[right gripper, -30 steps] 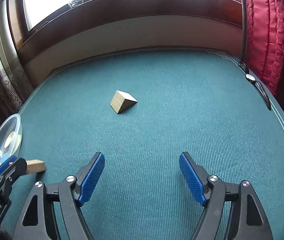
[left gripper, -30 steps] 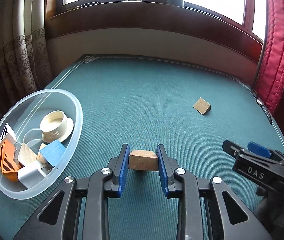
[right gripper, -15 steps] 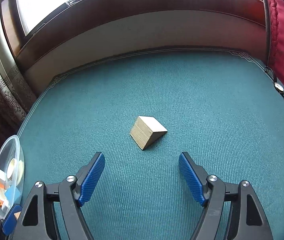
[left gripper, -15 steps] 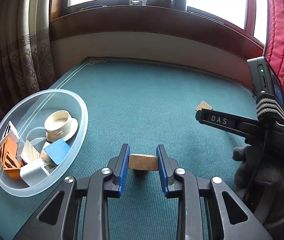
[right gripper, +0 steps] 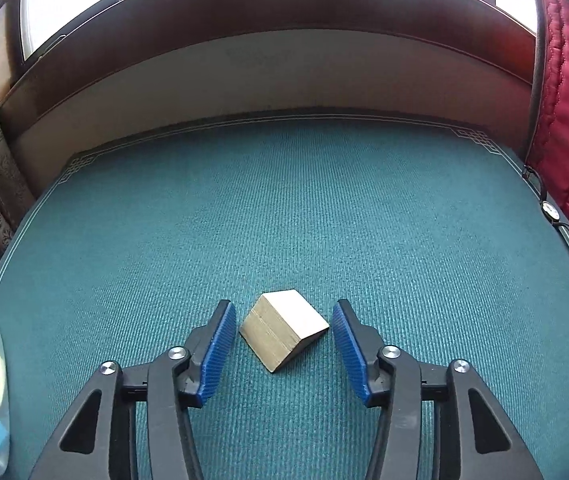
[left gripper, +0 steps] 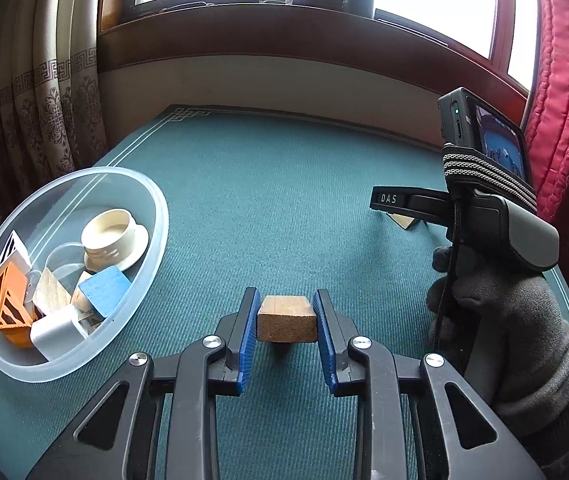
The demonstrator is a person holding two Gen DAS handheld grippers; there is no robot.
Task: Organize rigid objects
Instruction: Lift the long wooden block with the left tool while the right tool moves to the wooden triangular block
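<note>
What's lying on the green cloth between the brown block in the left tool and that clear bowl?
Nothing: in the left wrist view, only bare green cloth runs between the brown block, clamped in the left tool, and the clear bowl.

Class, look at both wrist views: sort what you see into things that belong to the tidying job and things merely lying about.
Belonging to the job:
- brown wooden block, held in the left hand-held gripper
- wooden wedge, on the green mat between the open fingers of the right hand-held gripper
- clear bowl holding sorted pieces

Just lying about:
- wristwatch at the mat's edge
- red curtain
</note>
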